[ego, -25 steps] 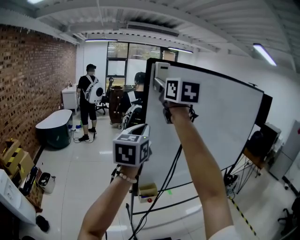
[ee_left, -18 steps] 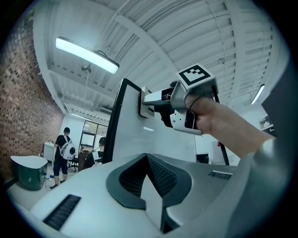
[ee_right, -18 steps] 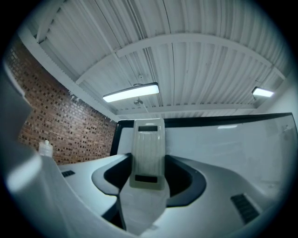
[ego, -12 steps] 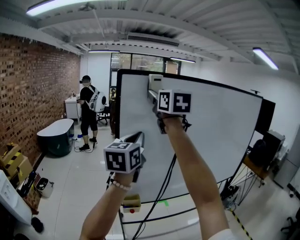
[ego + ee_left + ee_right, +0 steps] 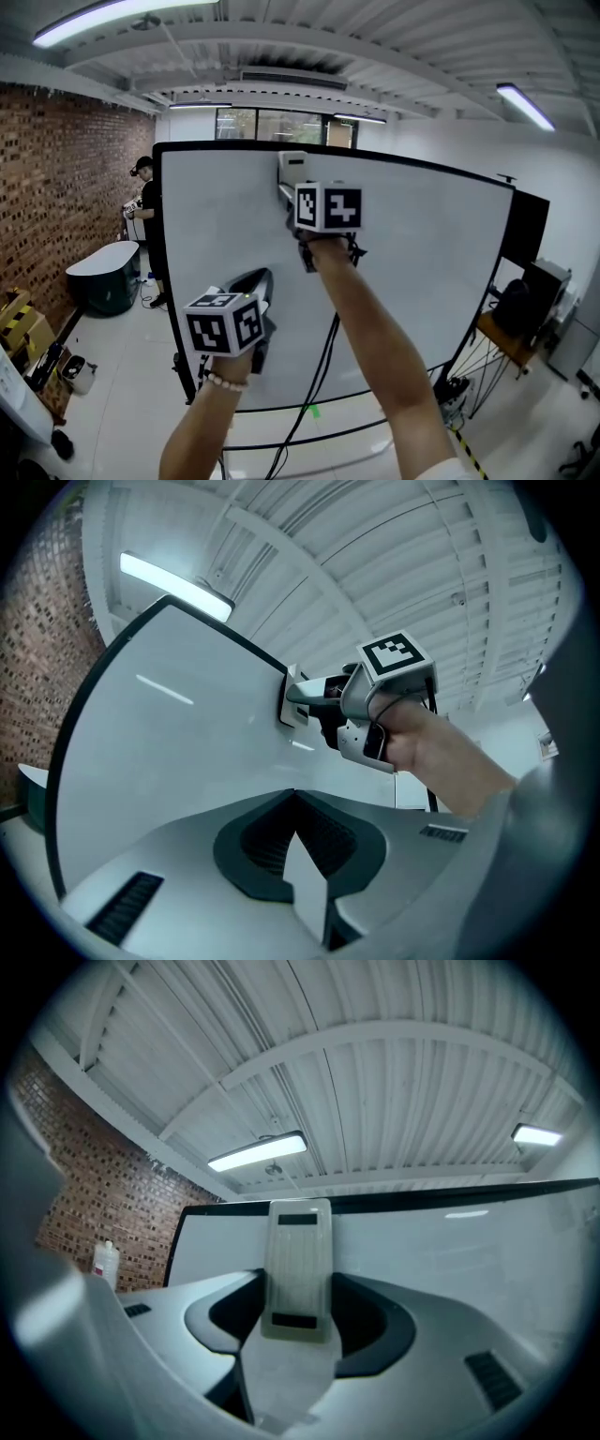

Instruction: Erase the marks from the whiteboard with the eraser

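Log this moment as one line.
right gripper: shut on eraser, against whiteboard | left gripper: shut, empty | marks: none visible

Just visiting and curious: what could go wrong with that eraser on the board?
The right gripper clamps only the lower end of the eraser, so a hard wipe might twist it loose. It presses near the top of the whiteboard, which stands on a thin frame and could rock.

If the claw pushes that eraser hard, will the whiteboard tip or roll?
The large black-framed whiteboard looks stiff, probably barely bending. Standing tall on thin black stand bars, it might rock slightly. Wheels aren't visible, so rolling is unclear.
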Tool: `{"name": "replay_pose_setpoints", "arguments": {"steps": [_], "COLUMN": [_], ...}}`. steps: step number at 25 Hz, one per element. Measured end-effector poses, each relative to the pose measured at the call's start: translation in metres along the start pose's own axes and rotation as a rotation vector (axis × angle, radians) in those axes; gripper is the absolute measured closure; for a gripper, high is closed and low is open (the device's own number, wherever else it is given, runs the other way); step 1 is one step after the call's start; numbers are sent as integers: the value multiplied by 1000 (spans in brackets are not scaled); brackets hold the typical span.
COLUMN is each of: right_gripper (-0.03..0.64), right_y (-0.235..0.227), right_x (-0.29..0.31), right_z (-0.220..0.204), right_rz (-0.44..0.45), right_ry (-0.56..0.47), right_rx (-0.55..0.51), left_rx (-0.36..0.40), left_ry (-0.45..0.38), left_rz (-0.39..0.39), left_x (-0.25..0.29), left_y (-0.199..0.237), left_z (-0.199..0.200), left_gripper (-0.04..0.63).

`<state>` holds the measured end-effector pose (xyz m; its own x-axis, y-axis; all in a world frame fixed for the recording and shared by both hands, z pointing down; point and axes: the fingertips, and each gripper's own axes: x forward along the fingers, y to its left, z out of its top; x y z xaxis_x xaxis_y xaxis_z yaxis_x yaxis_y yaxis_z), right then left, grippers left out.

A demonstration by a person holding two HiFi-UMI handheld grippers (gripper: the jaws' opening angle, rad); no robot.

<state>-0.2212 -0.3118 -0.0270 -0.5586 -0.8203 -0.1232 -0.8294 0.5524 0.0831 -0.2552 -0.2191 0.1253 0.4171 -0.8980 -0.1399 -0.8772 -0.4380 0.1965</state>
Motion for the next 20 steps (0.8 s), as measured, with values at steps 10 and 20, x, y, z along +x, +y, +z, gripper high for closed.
{"name": "replay_pose_setpoints", "arguments": {"steps": [10, 20], "right_gripper": [367, 367], "right_y": [-119, -223], "right_x": [-37, -68], "right_z": [3, 0], "right_rz": [-28, -25], "right_ry": [-16, -26], "right_rx": [12, -31], "left_rx": [-50, -59], "left_ry": [29, -26], "left_rz": [-85, -186], "left_x": [81, 176], "left_y": [-94, -170], "left_z": [-33, -47], "left_gripper": [606, 607]}}
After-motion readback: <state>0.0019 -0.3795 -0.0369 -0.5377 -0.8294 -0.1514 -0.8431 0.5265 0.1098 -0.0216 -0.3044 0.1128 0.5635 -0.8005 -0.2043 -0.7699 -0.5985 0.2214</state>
